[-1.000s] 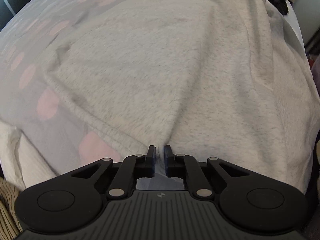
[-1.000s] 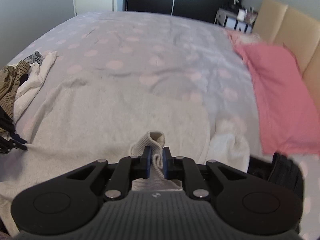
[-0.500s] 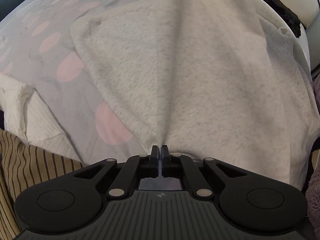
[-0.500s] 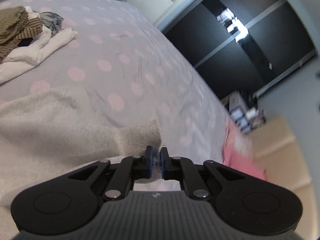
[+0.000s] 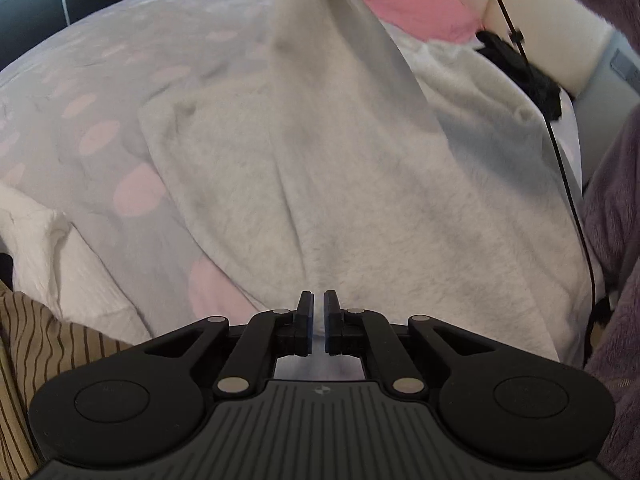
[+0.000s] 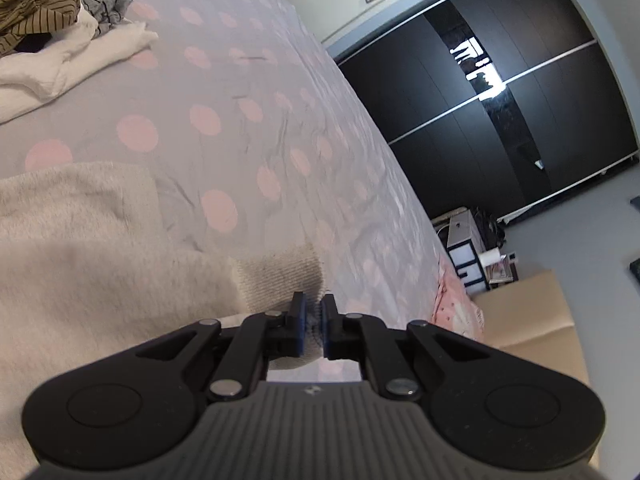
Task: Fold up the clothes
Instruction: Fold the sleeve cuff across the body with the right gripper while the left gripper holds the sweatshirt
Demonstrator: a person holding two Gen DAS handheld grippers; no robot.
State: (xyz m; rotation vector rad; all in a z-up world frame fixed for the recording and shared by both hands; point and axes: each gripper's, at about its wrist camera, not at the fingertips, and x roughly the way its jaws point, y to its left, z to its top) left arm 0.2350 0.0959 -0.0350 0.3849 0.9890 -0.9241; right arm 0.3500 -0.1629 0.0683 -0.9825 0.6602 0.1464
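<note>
Left wrist view: grey sweatshirt [image 5: 352, 184] lies spread on the dotted bedspread [image 5: 100, 92], one part lifted toward the pink pillow [image 5: 404, 4]. Left gripper [image 5: 316, 322] jaws are opening, a narrow gap showing, pads no longer pinching the hem.

Right wrist view: right gripper [image 6: 313, 330] is clamped on the ribbed cuff [image 6: 280, 276], sleeve raised. Step, I judge: folding the sleeve inward. Next: lay the cuff across the body, then release.

Left wrist view: you look steeply down, close over the grey sweatshirt [image 5: 360, 200].
Right wrist view: rolled, looking across the dotted bedspread [image 6: 240, 128] toward the wardrobe [image 6: 500, 100].
Shared: sweatshirt, bedspread.
</note>
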